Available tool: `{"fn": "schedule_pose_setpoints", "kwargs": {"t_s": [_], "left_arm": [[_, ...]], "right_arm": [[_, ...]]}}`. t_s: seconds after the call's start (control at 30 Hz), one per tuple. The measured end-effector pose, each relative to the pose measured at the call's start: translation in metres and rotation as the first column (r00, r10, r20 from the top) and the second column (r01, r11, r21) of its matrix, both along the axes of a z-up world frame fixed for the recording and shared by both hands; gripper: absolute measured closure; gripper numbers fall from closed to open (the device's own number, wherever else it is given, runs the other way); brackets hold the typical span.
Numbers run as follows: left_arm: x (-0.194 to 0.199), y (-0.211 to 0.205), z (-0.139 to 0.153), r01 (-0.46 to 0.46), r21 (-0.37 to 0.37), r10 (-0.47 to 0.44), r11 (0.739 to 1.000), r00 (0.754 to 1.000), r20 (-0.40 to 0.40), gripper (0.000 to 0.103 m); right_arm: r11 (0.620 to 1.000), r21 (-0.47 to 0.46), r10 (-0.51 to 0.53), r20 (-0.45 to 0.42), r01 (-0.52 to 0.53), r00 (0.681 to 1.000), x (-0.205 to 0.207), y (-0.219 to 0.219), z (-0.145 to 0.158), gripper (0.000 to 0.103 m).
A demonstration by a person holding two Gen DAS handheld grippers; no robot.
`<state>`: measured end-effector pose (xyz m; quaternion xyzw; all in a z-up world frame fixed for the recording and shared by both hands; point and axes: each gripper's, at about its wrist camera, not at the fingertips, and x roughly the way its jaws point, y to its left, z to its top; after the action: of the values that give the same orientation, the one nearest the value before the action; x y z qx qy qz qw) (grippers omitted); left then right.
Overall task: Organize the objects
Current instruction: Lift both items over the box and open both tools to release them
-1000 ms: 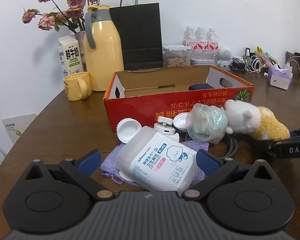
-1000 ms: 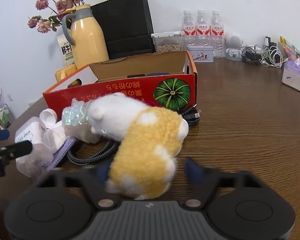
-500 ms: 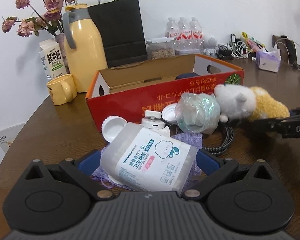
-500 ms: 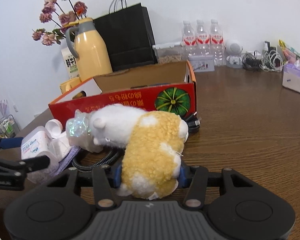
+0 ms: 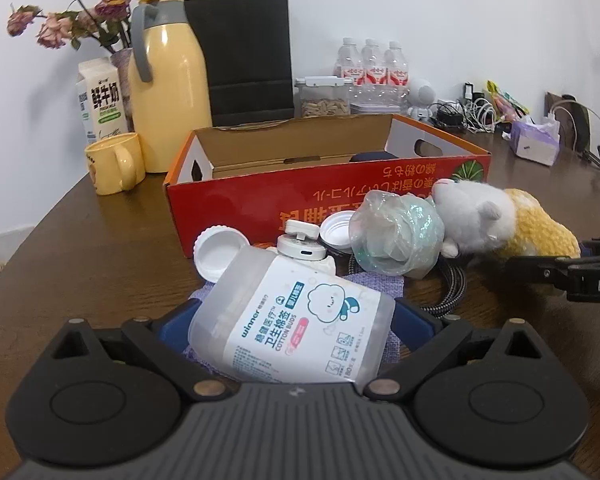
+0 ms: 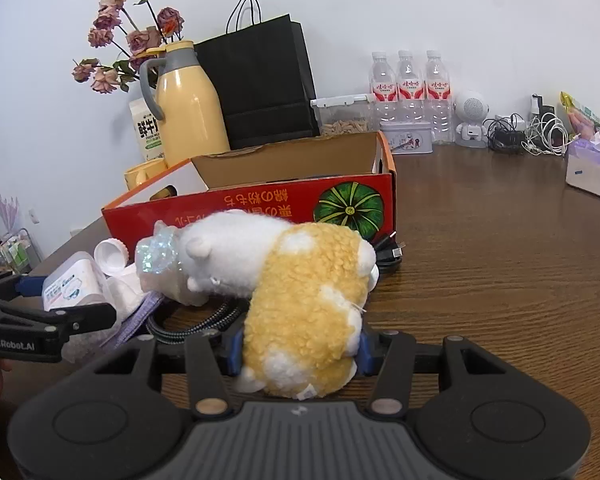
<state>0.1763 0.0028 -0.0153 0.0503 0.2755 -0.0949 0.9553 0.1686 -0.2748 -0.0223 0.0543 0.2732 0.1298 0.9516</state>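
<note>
A clear cotton-swab container (image 5: 300, 320) lies tilted on a purple cloth (image 5: 380, 280). My left gripper (image 5: 294, 322) has its blue pads against both sides of it. A white and yellow plush toy (image 6: 300, 280) lies on the table in front of the red cardboard box (image 6: 260, 200). My right gripper (image 6: 300, 346) is shut on the toy's yellow rear. In the left wrist view the toy (image 5: 480, 216) is at the right, with the right gripper's fingers (image 5: 548, 270) beside it. The open red box (image 5: 260, 196) stands behind.
A crumpled plastic bag (image 5: 396, 236), white lids (image 5: 216, 248) and a braided cable (image 5: 452, 292) lie between the two held things. Behind the box stand a yellow thermos (image 5: 168, 80), a mug (image 5: 114, 164), a black bag (image 5: 244, 56) and water bottles (image 5: 370, 64).
The right jaws have closed onto the plush toy's yellow rear. The left gripper has come further around the cotton-swab container, which now fills the gap between its pads.
</note>
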Motion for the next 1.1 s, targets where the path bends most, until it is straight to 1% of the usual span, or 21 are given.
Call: {"fn": "schedule_pose_setpoints", "kwargs": {"t_s": [0.13, 0.33, 0.6, 0.77, 0.9, 1.1], "left_arm": [[-0.006, -0.001, 0.002, -0.003, -0.021, 0.003, 1.000, 1.000, 0.013, 0.004], [-0.015, -0.003, 0.007, -0.009, -0.031, 0.010, 0.999, 1.000, 0.028, 0.004], [-0.016, 0.003, 0.032, -0.062, -0.064, 0.067, 0.996, 0.995, 0.071, 0.004], [-0.006, 0.004, 0.055, -0.078, -0.082, 0.087, 0.994, 0.990, 0.112, 0.004], [0.009, 0.002, 0.072, -0.100, -0.099, 0.113, 0.990, 0.985, 0.128, 0.004], [0.045, -0.001, 0.092, -0.145, -0.132, 0.162, 0.981, 0.978, 0.134, 0.004]], "right_arm": [[1.000, 0.002, 0.003, 0.007, -0.003, 1.000, -0.003, 0.000, 0.001, 0.054], [1.000, 0.006, 0.004, 0.024, -0.004, 1.000, -0.007, 0.000, 0.005, 0.054], [1.000, -0.009, 0.009, 0.087, -0.008, 0.996, -0.012, 0.002, 0.022, 0.054], [1.000, -0.021, 0.011, 0.140, -0.008, 0.990, -0.004, 0.004, 0.038, 0.054], [0.999, -0.030, 0.018, 0.179, -0.013, 0.984, 0.008, 0.008, 0.052, 0.054], [0.999, -0.051, 0.027, 0.218, -0.016, 0.976, 0.041, 0.017, 0.071, 0.054]]}}
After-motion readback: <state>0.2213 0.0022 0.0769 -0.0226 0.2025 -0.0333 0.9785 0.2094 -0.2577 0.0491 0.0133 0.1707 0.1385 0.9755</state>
